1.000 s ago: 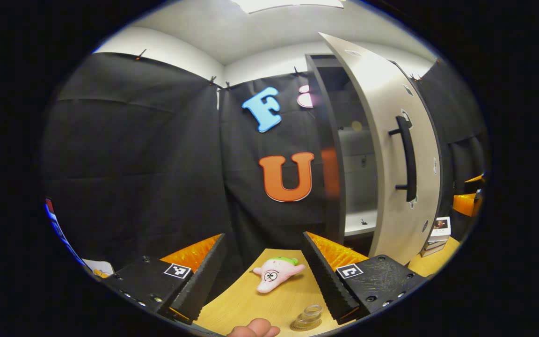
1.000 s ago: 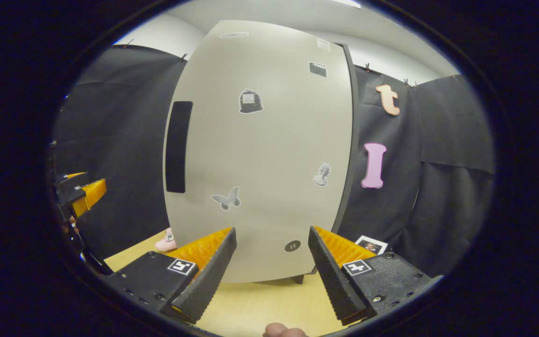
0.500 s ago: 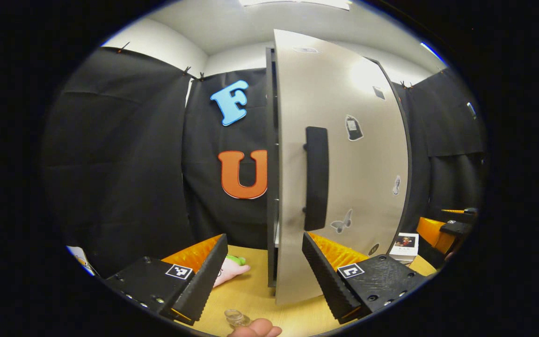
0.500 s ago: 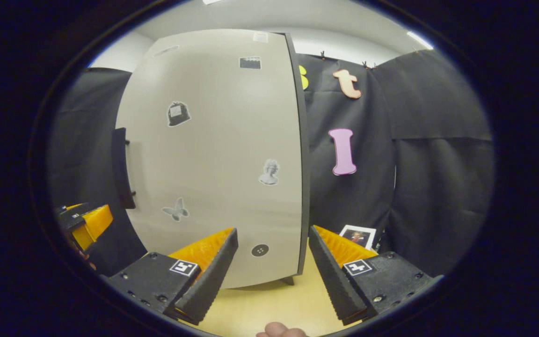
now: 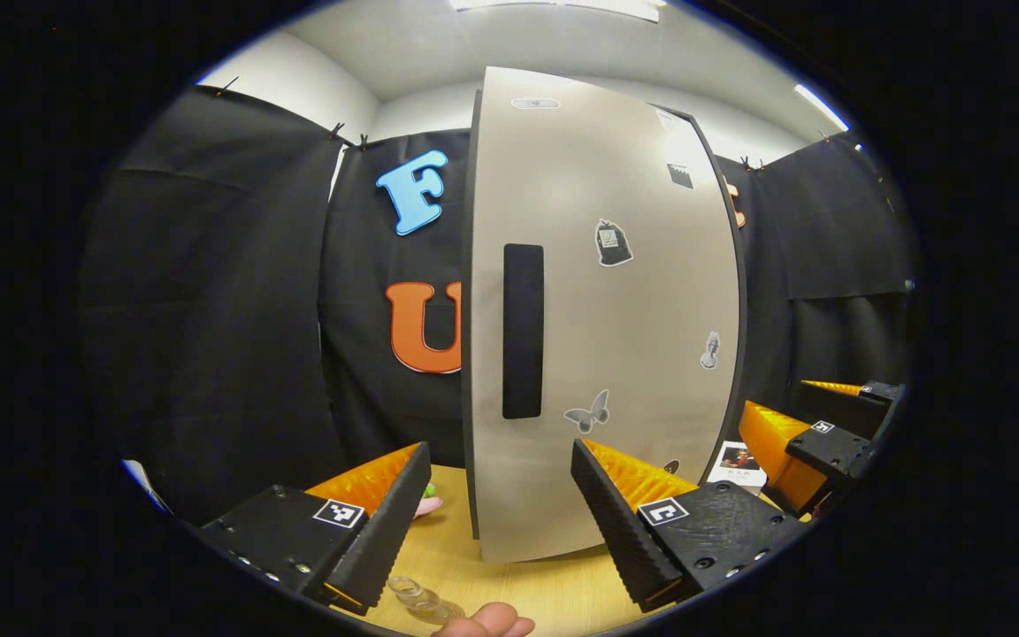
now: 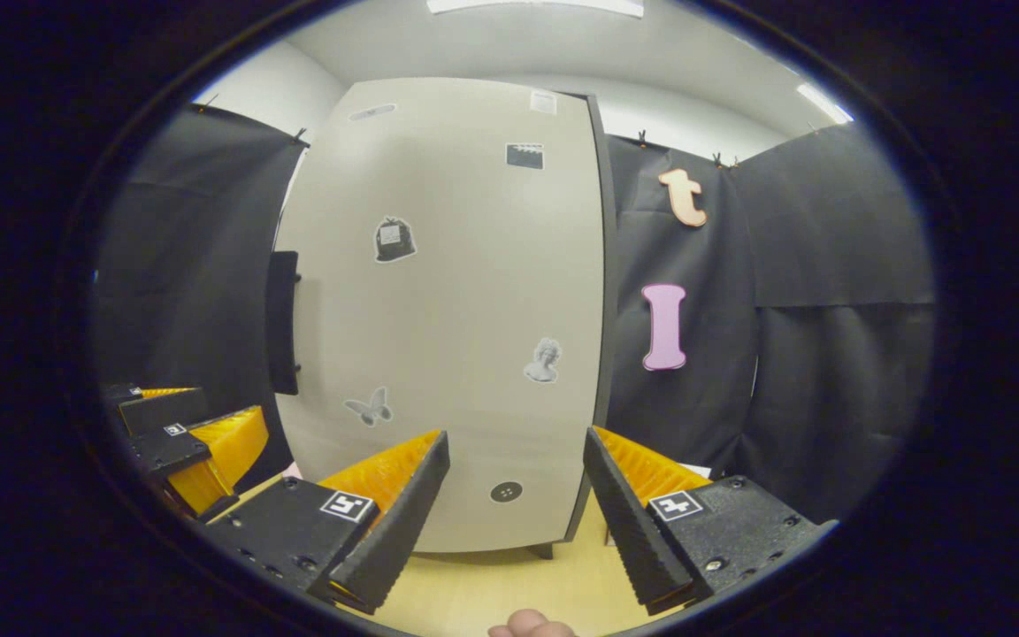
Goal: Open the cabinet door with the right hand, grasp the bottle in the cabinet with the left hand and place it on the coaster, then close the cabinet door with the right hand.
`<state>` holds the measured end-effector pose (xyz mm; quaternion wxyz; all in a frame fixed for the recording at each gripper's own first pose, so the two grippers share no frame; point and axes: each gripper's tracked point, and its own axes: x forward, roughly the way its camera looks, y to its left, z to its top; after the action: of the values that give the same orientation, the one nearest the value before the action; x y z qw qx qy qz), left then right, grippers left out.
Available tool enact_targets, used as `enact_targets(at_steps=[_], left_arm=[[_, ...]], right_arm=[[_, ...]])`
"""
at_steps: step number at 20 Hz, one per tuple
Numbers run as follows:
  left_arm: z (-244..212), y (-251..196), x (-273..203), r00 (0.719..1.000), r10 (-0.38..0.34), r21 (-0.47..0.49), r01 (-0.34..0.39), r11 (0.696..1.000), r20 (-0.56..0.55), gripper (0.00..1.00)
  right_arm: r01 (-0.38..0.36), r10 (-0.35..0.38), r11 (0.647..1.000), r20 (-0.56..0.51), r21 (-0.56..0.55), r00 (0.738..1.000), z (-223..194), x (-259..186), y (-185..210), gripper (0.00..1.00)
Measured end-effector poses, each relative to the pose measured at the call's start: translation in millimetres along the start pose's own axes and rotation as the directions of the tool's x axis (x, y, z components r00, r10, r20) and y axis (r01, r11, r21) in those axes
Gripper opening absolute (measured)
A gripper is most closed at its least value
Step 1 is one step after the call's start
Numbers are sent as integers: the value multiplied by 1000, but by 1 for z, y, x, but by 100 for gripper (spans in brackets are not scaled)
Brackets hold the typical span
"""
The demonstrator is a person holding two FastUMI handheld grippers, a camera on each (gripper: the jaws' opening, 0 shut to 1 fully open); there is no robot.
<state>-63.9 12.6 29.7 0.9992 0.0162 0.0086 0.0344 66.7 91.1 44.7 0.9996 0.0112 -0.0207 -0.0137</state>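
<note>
Cabinet door (image 5: pixel 602 327), a tall pale grey panel with a dark edge, is standing flush against the front of its cabinet on the light wooden tabletop (image 5: pixel 518 588), its flat black vertical handle (image 5: pixel 523 330) sitting near its left edge. Small grey stickers are dotting the panel: a butterfly (image 5: pixel 586 412), a bust (image 5: pixel 709 350), a sack shape (image 5: pixel 613 242) and a round button low down (image 6: pixel 506 492).

Left gripper (image 5: pixel 496 518) is hovering in front of the door with its two fingers spread wide apart and nothing between them. Just beside its left finger, at the near edge of the table, a small clear glass bottle (image 5: pixel 421 600) is standing on a round clear coaster; how it is seated there is hard to make out so close to the rim. A pink plush toy (image 5: pixel 425 505) is peeking out behind that same finger.

Right gripper (image 6: pixel 514 513) is hanging before the lower part of the door, its fingers likewise parted and gripping nothing, not touching the panel. In the left gripper view it is showing at the right (image 5: pixel 815 442), near a small stack of white books (image 5: pixel 737 464) lying beside the cabinet's foot.
</note>
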Motion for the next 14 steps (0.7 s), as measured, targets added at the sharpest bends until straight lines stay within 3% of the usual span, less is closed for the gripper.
enact_targets(at_steps=[4, 10, 14], left_arm=[[-14, -18, -2, 996, -70, -45, 67, 997, -52, 95], [1, -20, -5, 997, -75, -29, 75, 997, 11, 95], [-5, -21, -4, 997, -80, -35, 80, 996, -9, 95]], right_arm=[[-2, 2, 999, 1, 34, 1000, 1, -4, -1, 98], [-20, 20, 1000, 8, 16, 1000, 0, -15, 0, 98], [-23, 22, 999, 11, 25, 1000, -2, -19, -6, 98]])
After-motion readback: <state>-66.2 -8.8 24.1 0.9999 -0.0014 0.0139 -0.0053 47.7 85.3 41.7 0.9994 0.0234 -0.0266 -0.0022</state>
